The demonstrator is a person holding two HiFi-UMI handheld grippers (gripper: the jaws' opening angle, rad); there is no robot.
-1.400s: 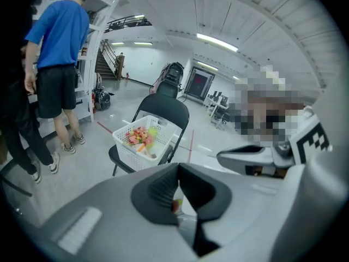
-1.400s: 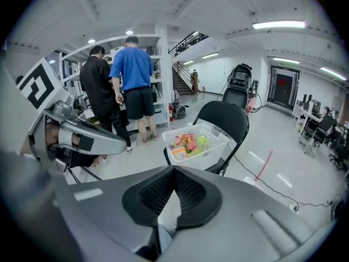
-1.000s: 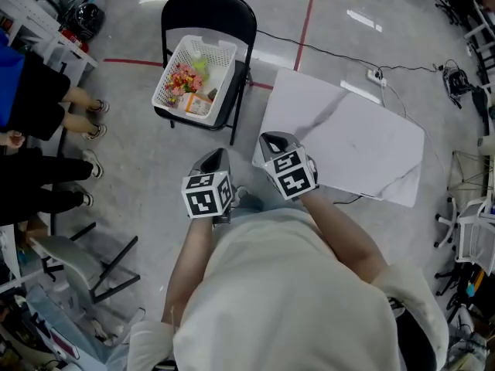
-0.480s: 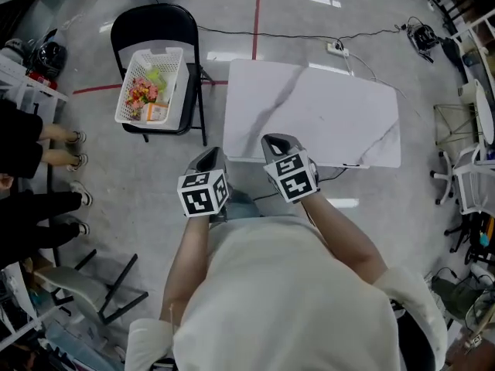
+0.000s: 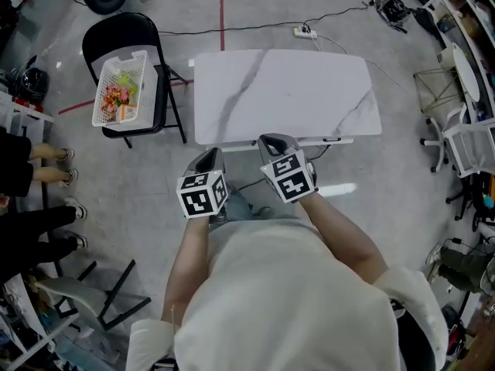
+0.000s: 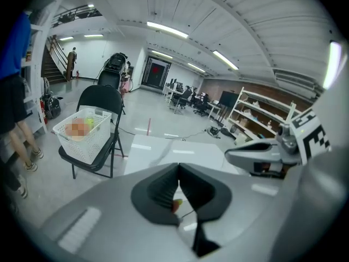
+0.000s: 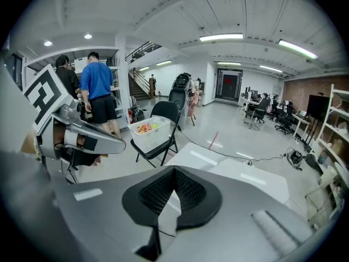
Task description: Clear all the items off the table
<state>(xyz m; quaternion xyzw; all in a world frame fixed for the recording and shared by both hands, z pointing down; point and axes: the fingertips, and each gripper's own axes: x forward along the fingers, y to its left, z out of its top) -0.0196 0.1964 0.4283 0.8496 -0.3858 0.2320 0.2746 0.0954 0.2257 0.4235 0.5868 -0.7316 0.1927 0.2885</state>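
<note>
Marbled table (image 5: 309, 91) (glossy grey floor (image 5: 139, 184)).

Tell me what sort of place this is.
Probably an open-plan lab or workshop hall. It has a bare polished floor marked with a red tape line, storage shelves along one wall, and office chairs at desks further back.

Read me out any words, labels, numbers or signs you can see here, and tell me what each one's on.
No text here can be read.
Marker cubes: black and white square patterns only, no letters.
Packets in the basket: print too small to read.
Red panel at the far doorway: too blurred to read.
</note>
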